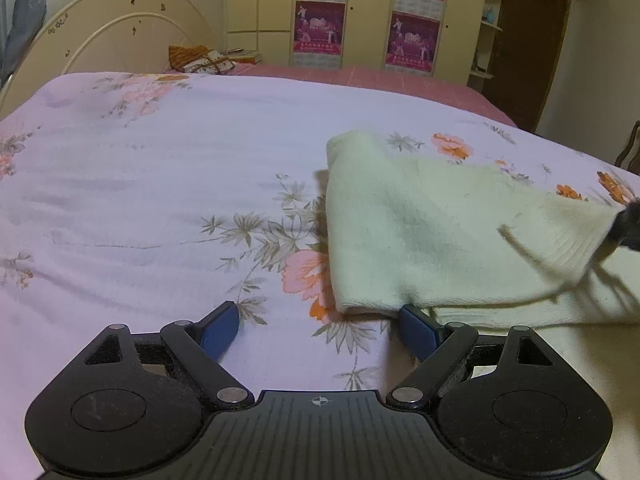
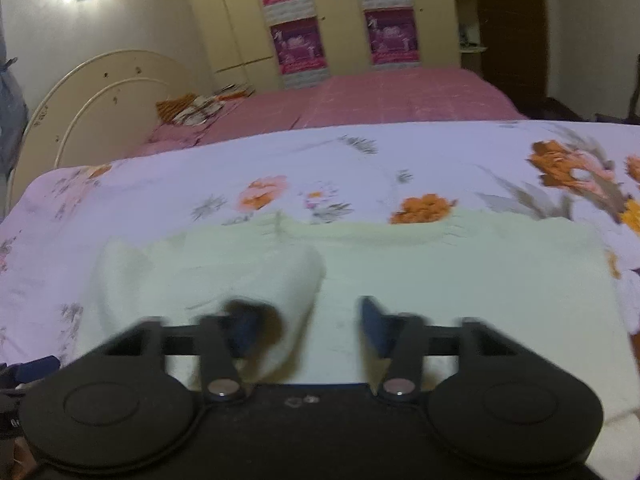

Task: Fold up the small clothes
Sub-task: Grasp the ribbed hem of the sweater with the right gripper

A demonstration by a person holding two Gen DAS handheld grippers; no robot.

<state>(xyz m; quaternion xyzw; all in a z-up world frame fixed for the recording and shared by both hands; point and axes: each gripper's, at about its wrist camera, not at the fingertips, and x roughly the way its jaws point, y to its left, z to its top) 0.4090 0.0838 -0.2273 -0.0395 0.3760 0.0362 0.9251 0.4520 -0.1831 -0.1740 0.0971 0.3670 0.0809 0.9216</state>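
While left tool (image 1: 318,312) gapes wide, cream garment (image 1: 420,232) lies just beyond it; right tool (image 2: 304,308) grip unclear.

Floral bedsheet (image 1: 140,200), cream headboard (image 1: 120,32), pink posters (image 1: 320,28) on wardrobe (image 1: 272,12).

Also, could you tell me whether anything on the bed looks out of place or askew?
One flap of the cream garment is not lying flat: it is lifted and draped over one of the right gripper's fingers, as if snagged. The floral sheet otherwise looks tidy.
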